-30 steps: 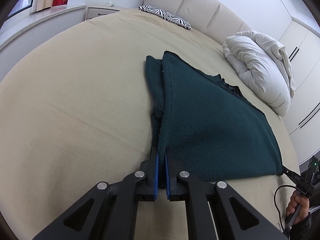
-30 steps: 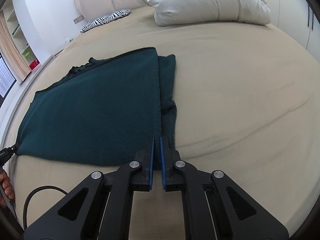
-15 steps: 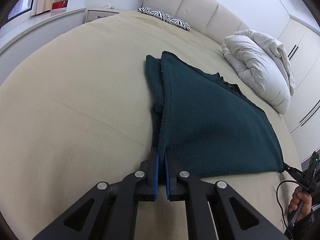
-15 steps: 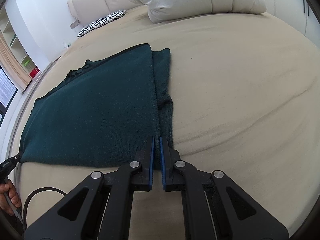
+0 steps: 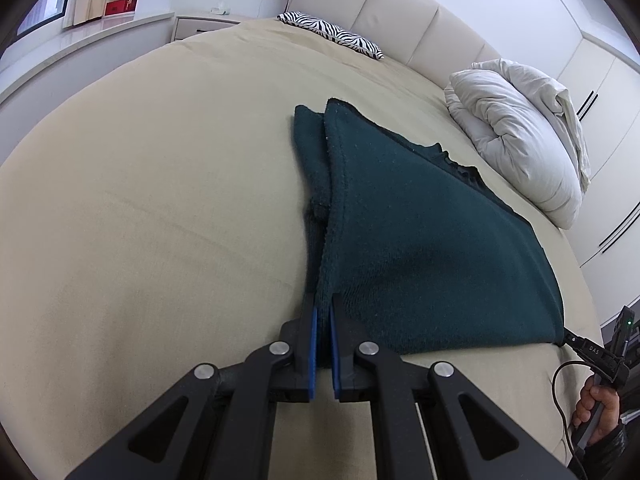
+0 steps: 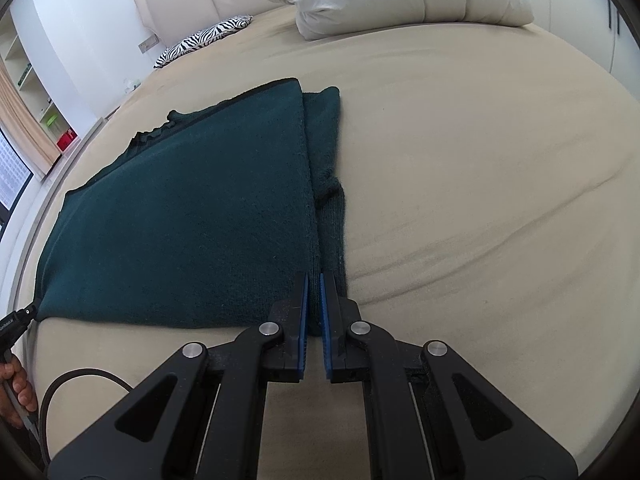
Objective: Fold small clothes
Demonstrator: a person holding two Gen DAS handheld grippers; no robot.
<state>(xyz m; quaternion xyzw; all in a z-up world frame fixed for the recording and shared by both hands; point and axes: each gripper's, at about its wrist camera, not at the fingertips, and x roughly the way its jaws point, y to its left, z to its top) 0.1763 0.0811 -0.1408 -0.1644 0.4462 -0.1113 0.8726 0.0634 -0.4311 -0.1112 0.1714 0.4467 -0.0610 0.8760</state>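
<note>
— Lying flat on the bed [image 5: 160, 208], is that the dark green sweater [image 5: 432, 248]?

— Yes. It is spread across the beige cover, folded, with one layer stacked on another. Along each side a narrower strip of the lower layer shows past the top layer's edge.

— What is the left gripper [image 5: 322, 312] doing?

— Its two blue-padded fingers are pinched together on the near left corner of the sweater. The knit runs right down into the narrow slit between the pads.

— And the right gripper [image 6: 314, 292]?

— Same on the other side. In the right wrist view its fingers are closed on the near right corner, where the top layer's edge meets the strip underneath. From the left wrist view you can see its black tip touching that corner, with a hand [image 5: 600, 404] around the handle and a cable looping below.

— Does the near edge sag between them?

— It runs fairly straight from one corner to the other, close to the cover; I cannot tell whether it is lifted clear.

— What else is on the bed?

— A bunched white duvet [image 5: 520, 136] well beyond the sweater toward the headboard [image 5: 400, 12], and a zebra-striped pillow [image 5: 332, 34] right against the headboard.
</note>
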